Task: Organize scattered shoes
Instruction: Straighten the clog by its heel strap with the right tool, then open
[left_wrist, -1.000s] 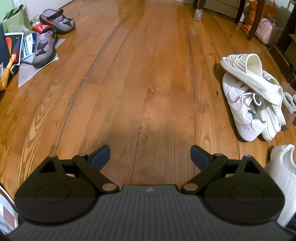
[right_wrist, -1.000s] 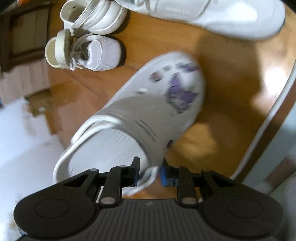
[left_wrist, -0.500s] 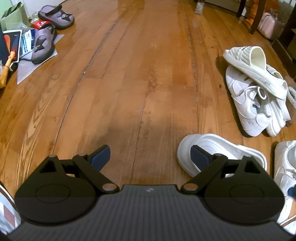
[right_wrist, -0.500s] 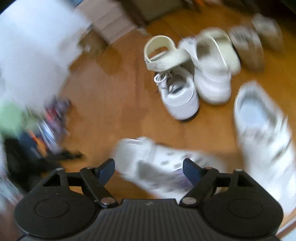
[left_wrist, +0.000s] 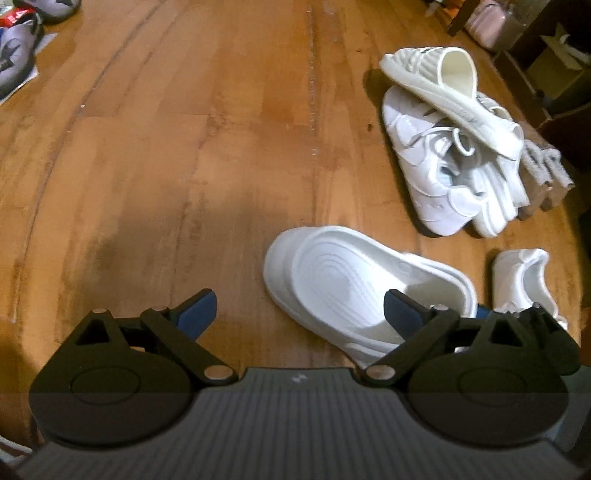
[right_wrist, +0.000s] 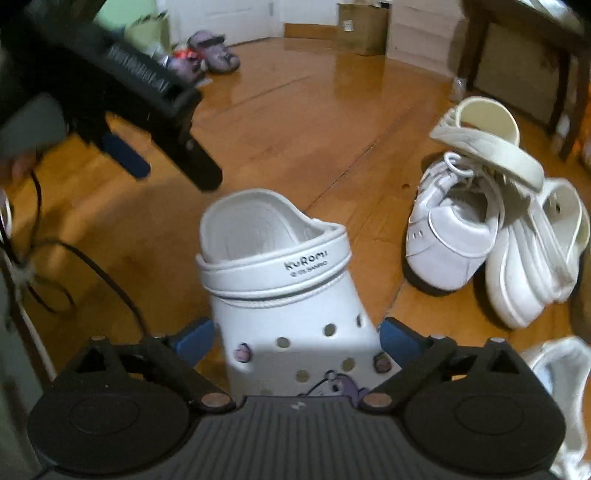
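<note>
The right gripper (right_wrist: 295, 338) is opening, letting go of the clog (right_wrist: 284, 291) on the floor; left gripper (left_wrist: 299, 312) gapes empty; next, fetch another shoe.

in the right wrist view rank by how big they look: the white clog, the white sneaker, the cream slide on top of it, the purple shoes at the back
1. white clog, though it lies nearest the camera
2. white sneaker
3. cream slide, close to the sneaker, so unsure
4. purple shoes, farthest away
</note>
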